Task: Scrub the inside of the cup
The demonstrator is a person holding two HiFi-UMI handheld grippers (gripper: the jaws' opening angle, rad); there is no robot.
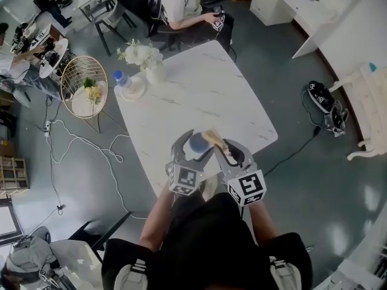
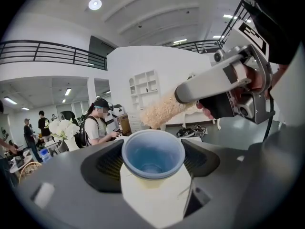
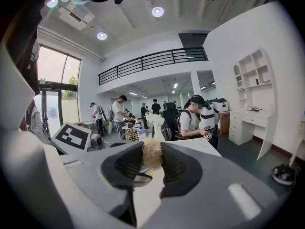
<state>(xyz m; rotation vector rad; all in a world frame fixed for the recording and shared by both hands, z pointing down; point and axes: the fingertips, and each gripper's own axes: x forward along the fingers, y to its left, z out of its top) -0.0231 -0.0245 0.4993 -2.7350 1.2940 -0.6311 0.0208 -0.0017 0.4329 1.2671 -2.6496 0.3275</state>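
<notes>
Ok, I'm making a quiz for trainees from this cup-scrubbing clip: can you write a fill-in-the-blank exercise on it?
1. The left tongs are shut on a cup whose inside is ____.
2. The right tongs are shut on a brush whose head is not yet ____ the cup.
3. The vase on the marble table holds ____ flowers.
Missing words: blue; inside; white.
</notes>
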